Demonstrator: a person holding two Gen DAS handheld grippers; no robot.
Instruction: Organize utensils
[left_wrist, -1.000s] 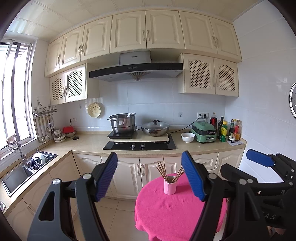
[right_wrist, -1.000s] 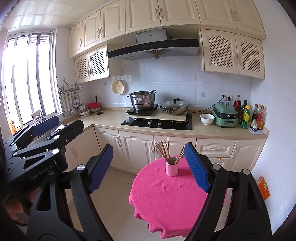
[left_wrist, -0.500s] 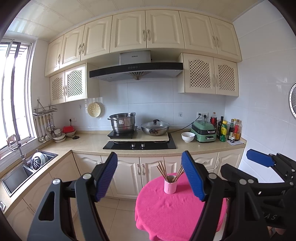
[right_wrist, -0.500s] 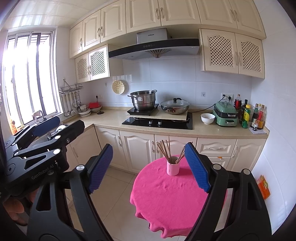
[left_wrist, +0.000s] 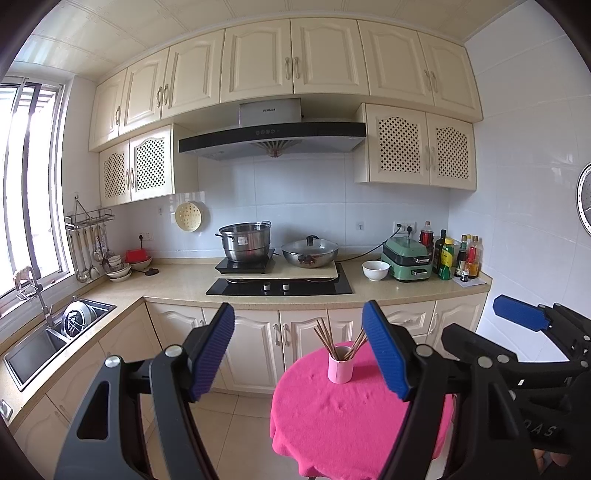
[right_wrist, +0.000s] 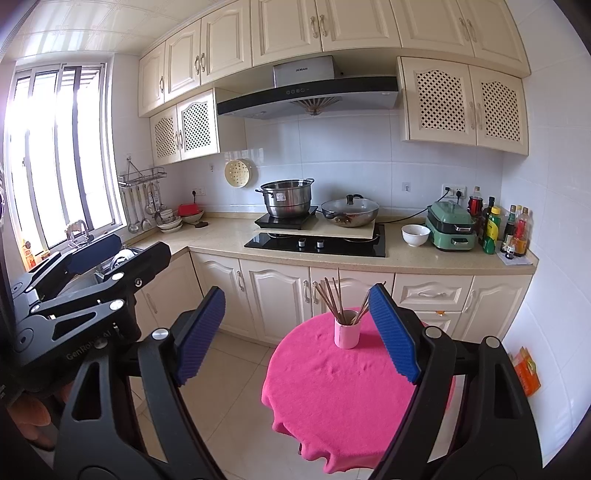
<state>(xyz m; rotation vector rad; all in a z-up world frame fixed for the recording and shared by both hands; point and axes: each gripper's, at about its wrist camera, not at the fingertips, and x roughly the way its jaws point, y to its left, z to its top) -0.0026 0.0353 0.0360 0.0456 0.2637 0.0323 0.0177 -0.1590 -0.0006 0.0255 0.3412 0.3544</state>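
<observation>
Left gripper (left_wrist: 298, 352): jaws wide apart, nothing between the blue pads (left_wrist: 213, 350), no contact with any object; held in the air, well short of the table.
Right gripper (right_wrist: 295, 332): jaws likewise spread wide, pads (right_wrist: 393, 332) bare, holding and touching nothing; it hangs beside the left gripper, whose body shows at the left edge of the right wrist view.
Chopsticks (right_wrist: 332, 297): several brown sticks standing in the pink cup (right_wrist: 346, 333), leaning loosely in 2 fans, one to each side, not bundled.
Pink cup: upright on the round table, on the far half of the pink tablecloth (right_wrist: 343, 391); well apart from both grippers.
Table surface: no loose utensils visible on the cloth around the cup.
Surroundings: counter with stove (right_wrist: 316, 242) behind the table; hanging ladles (right_wrist: 142, 208) near the window.
Progress, judged: no utensil is in hand, so the work looks unstarted or between steps. The target arrangement cannot be told from these views.
</observation>
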